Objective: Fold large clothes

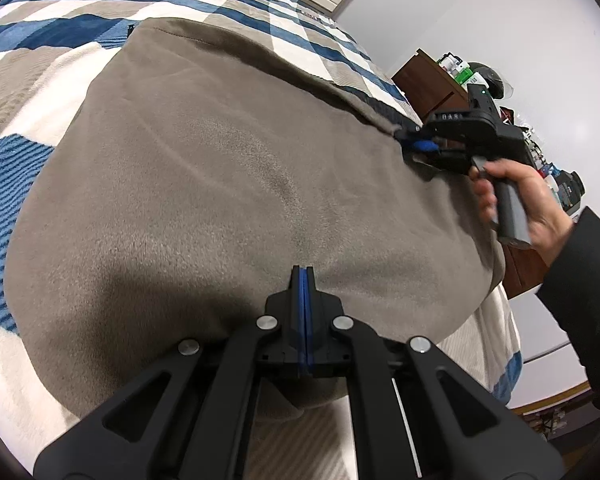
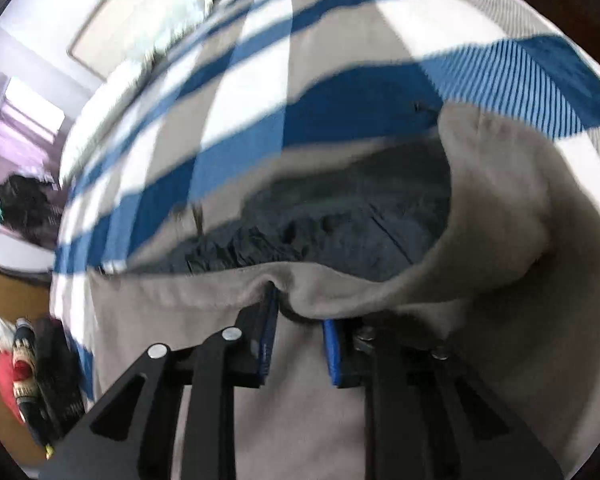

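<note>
Grey garment (image 1: 228, 184) spread across the checked bed (image 1: 60, 64), folding barely begun. Left gripper (image 1: 304, 276) fingers closed, empty, above its near edge; right gripper (image 2: 300, 320) fingers parted around its hem.

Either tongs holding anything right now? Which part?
Left tongs shut, gripping nothing visible. Right tongs open around the grey garment's edge, not clamped.
</note>
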Demonstrator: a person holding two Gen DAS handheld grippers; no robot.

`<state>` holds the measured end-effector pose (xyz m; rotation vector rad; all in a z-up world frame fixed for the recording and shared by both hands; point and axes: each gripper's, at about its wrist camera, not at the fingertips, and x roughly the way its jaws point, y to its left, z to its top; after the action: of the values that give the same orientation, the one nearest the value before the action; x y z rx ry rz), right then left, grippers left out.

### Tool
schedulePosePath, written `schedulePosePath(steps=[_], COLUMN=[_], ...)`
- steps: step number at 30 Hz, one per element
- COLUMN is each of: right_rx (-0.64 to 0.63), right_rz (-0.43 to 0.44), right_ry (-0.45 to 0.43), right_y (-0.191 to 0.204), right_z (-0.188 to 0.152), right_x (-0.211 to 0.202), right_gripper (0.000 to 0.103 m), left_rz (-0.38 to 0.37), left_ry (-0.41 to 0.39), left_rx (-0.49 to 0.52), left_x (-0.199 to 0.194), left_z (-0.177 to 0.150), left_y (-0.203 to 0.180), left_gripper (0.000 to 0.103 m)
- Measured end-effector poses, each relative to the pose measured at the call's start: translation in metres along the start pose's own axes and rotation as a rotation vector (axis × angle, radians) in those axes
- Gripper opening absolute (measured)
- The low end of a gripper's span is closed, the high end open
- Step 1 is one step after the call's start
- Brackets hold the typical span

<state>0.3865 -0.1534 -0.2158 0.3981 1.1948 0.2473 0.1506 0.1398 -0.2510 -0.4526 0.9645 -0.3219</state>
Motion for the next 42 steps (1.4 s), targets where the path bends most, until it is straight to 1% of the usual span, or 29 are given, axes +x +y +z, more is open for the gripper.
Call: schedulePosePath(steps=[2,3,5,8,11,13,14,15,16,17,20,21,23,25,26,28,30,32,33,34,35,37,39,40,41,42], right_rx=[0.008,0.007,0.004,-0.01,0.011,0.017,0.017,0.003,-0.033,-0.065,-0.17,-0.202,-0.235,-0.263,-0.266,-0.242,-0.174,-0.101,-0.038,0.032,0.08,0.186,0.269,0.321,0.364,0.392], right_rz=[0.038,0.04,0.025,-0.036,-0.103,-0.17,-0.178,-0.161,-0.137,-0.123,-0.073,-0.055,-0.045,-0.048,-0.047,-0.063,-0.086,-0.076,-0.047,-0.015,0.009,0.109,0.171,0.221,0.269,0.29], right_ry=[-0.065,-0.092,-0.11,-0.115,-0.111,-0.119,-0.145,-0.197,-0.224,-0.228,-0.216,-0.205,-0.176,-0.139,-0.108,-0.085,-0.066,-0.062,-0.062,-0.082,-0.101,-0.155,-0.206,-0.226,-0.237,-0.243], right_y=[0.001,0.004,0.004,0.006,-0.003,-0.006,-0.006,-0.001,0.007,0.015,0.033,0.036,0.037,0.03,0.022,0.007,-0.021,-0.042,-0.058,-0.073,-0.083,-0.104,-0.118,-0.124,-0.129,-0.131], right_z=[0.009,0.016,0.03,0.057,0.081,0.088,0.087,0.088,0.087,0.083,0.048,0.024,-0.015,-0.066,-0.096,-0.133,-0.175,-0.202,-0.218,-0.232,-0.242,-0.261,-0.268,-0.27,-0.27,-0.269], right_x=[-0.009,-0.012,-0.013,-0.006,0.005,0.006,-0.002,-0.017,-0.03,-0.038,-0.075,-0.09,-0.108,-0.126,-0.134,-0.143,-0.153,-0.159,-0.162,-0.165,-0.166,-0.163,-0.155,-0.147,-0.137,-0.13], right_gripper=[0.017,0.017,0.017,0.017,0.017,0.017,0.018,0.018,0.018,0.018,0.018,0.018,0.018,0.018,0.018,0.018,0.018,0.022,0.031,0.042,0.046,0.063,0.067,0.068,0.068,0.068], left_rz=[-0.004,-0.005,-0.009,-0.008,-0.009,-0.005,-0.003,-0.003,-0.004,-0.005,-0.005,-0.005,-0.008,-0.004,0.002,0.011,0.011,0.006,0.011,0.017,0.026,0.036,0.04,0.042,0.047,0.049], left_ry=[0.0,0.0,0.0,-0.001,0.002,0.003,0.005,0.005,0.006,0.007,0.0,-0.006,-0.019,-0.038,-0.051,-0.065,-0.071,-0.064,-0.057,-0.051,-0.041,-0.026,-0.022,-0.023,-0.026,-0.028], left_rx=[0.0,0.001,-0.001,0.0,0.003,0.007,0.011,0.01,0.009,0.009,0.015,0.022,0.028,0.021,0.024,0.024,0.004,-0.007,-0.005,-0.002,-0.001,-0.01,-0.025,-0.029,-0.028,-0.026], left_x=[0.0,0.0,0.001,0.001,0.001,0.002,0.002,0.003,0.002,0.002,-0.001,-0.004,-0.01,-0.017,-0.021,-0.028,-0.032,-0.032,-0.031,-0.029,-0.026,-0.02,-0.015,-0.014,-0.014,-0.015], left_z=[0.0,0.0,0.0,0.001,0.0,0.001,0.001,0.001,0.002,0.002,0.004,0.005,0.007,0.009,0.011,0.015,0.017,0.016,0.016,0.017,0.016,0.013,0.01,0.01,0.009,0.008], left_y=[0.001,0.0,0.001,0.0,0.001,0.0,0.0,-0.001,-0.001,-0.001,-0.003,-0.005,-0.006,-0.005,-0.005,-0.001,0.006,0.01,0.011,0.011,0.012,0.015,0.017,0.018,0.017,0.017], left_gripper=[0.003,0.003,0.003,0.003,0.003,0.003,0.003,0.003,0.003,0.003,0.003,0.003,0.003,0.003,0.003,0.003,0.003,0.003,0.003,0.003,0.003,0.003,0.003,0.003,0.003,0.003])
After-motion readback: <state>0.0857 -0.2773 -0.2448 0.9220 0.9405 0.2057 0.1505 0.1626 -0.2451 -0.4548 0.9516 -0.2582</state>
